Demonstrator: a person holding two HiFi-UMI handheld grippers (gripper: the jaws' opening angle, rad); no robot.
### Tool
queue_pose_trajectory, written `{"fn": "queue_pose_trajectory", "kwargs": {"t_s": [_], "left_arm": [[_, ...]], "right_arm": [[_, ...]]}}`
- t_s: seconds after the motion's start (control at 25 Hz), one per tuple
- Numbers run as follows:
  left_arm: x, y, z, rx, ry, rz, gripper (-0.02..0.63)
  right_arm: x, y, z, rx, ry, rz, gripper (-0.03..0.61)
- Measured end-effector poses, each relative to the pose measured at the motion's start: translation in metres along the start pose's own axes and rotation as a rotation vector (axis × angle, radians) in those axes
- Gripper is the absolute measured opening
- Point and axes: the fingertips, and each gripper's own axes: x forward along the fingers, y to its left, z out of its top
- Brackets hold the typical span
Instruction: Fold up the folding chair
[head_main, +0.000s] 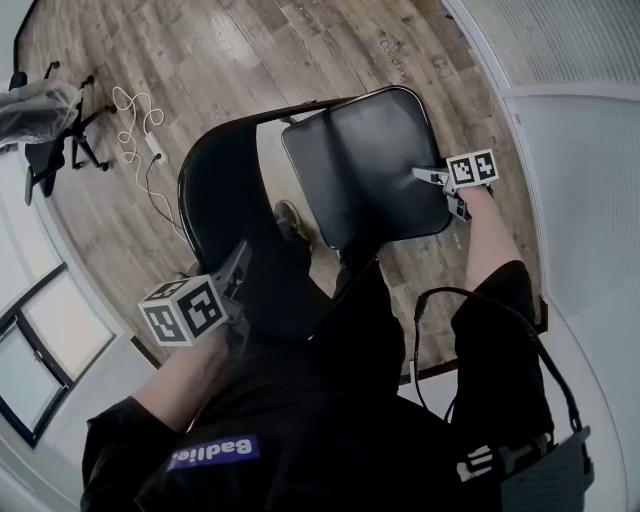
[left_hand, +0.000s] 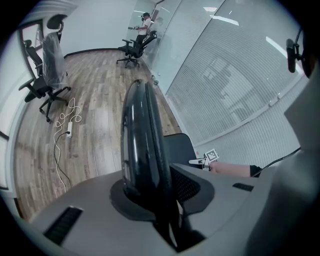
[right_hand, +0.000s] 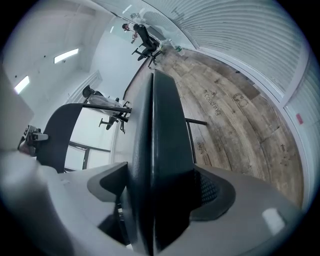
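Observation:
A black folding chair stands in front of me on the wooden floor. Its curved backrest is at the left and its padded seat is tilted up at the right. My left gripper is shut on the backrest's top edge, and the backrest runs straight up between the jaws of the left gripper. My right gripper is shut on the seat's right edge. In the right gripper view the thick seat fills the gap of the right gripper, with the backrest at the left.
A white cable and power strip lie on the floor behind the chair. Office chairs stand at the far left. A glass wall with blinds runs along the right. A person stands far off by more office chairs.

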Motion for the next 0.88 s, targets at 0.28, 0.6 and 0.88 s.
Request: {"fn": "queue_pose_trajectory", "kwargs": {"t_s": [0.28, 0.6, 0.88], "left_arm": [[-0.026, 0.016, 0.0, -0.003, 0.005, 0.004, 0.086], [-0.052, 0.038, -0.004, -0.03, 0.012, -0.026, 0.075], [-0.074, 0.052, -0.004, -0.06, 0.013, -0.051, 0.074]], "right_arm": [[-0.005, 0.049, -0.002, -0.012, 0.006, -0.049, 0.351], [-0.004, 0.103, -0.011, -0.016, 0.019, -0.099, 0.327], [-0.004, 0.149, -0.013, -0.021, 0.021, -0.134, 0.306]]}}
